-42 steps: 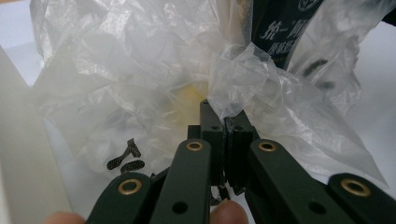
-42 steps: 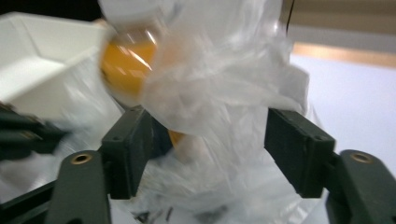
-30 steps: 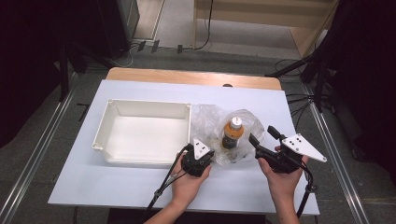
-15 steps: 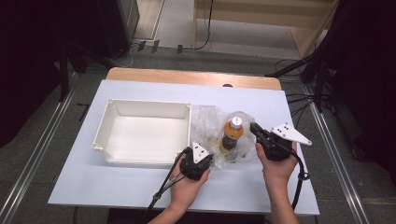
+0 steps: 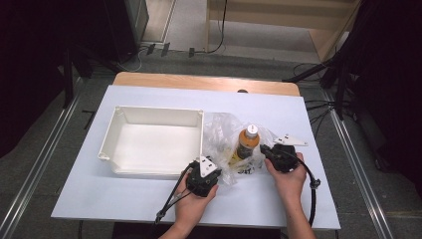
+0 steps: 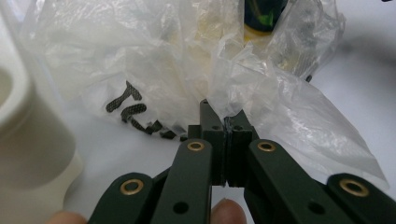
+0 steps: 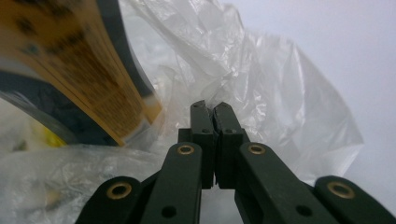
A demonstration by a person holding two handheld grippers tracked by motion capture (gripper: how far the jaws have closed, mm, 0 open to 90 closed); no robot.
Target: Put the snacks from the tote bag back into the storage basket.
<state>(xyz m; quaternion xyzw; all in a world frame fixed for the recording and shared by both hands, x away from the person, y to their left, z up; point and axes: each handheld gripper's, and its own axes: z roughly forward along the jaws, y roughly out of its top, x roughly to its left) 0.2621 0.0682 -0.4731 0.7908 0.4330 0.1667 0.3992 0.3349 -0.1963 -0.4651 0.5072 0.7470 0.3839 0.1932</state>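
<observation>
High view: clear crinkled plastic bag (image 5: 224, 144) lies near the table's (image 5: 278, 109) front edge, right of centre, around an upright bottle with orange label and white cap (image 5: 246, 142); label text unreadable. Left gripper (image 5: 203, 172) is clamped on bag film; right gripper (image 5: 271, 151) likewise. Black print on bag illegible. White rectangular plastic tray (image 5: 112, 139) sits just left.
</observation>
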